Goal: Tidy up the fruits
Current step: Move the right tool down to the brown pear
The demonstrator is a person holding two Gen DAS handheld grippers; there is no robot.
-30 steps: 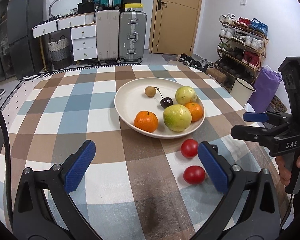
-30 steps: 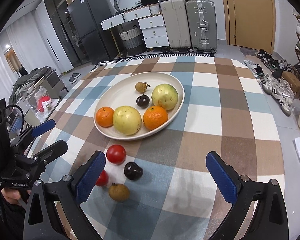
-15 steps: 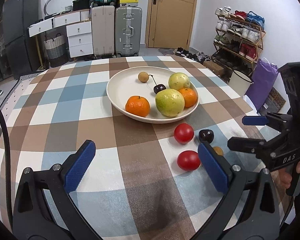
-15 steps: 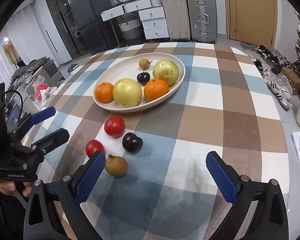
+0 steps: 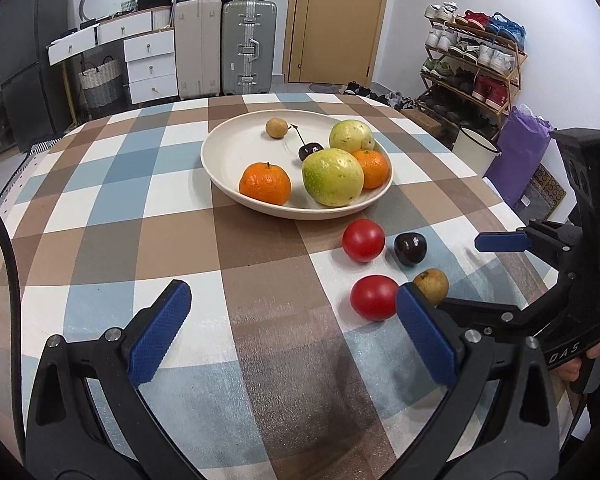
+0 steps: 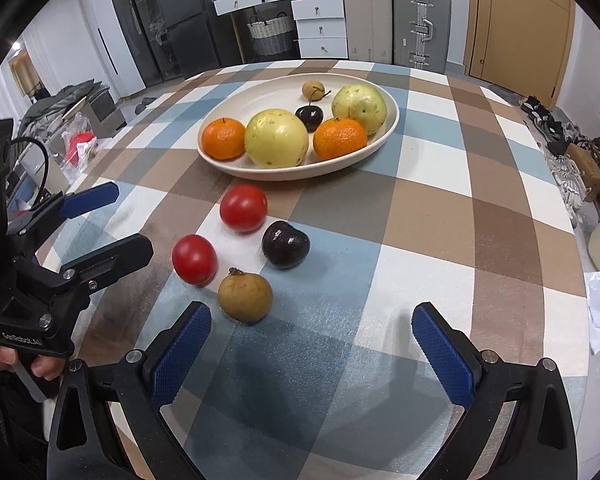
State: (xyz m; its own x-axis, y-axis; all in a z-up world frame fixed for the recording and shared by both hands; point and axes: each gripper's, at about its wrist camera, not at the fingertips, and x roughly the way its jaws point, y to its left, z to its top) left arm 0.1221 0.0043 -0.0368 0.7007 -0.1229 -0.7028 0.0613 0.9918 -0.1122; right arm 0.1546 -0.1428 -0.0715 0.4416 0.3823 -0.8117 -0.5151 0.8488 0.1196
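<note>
A cream bowl (image 5: 228, 148) (image 6: 388, 128) on the checked tablecloth holds two oranges, two green-yellow guavas, a dark cherry and a small brown longan. In front of it lie loose fruits: two red tomatoes (image 6: 243, 208) (image 6: 195, 259), a dark plum (image 6: 285, 244) and a brown longan (image 6: 245, 297). The left wrist view shows them too: tomatoes (image 5: 363, 240) (image 5: 374, 297), plum (image 5: 410, 249), longan (image 5: 431, 286). My left gripper (image 5: 294, 330) is open, low over the cloth left of the fruits. My right gripper (image 6: 314, 350) is open, just short of the loose longan.
The table edge curves away on every side. Behind it stand suitcases (image 5: 248, 48), white drawers (image 5: 148, 60), a wicker basket, a dark fridge and a wooden door. A shoe rack (image 5: 472, 56) and a purple bag (image 5: 520, 156) sit on the right.
Both grippers have come lower and closer to the loose fruits, which now look larger. The plum and longan have come into the left wrist view. Both stay open.
</note>
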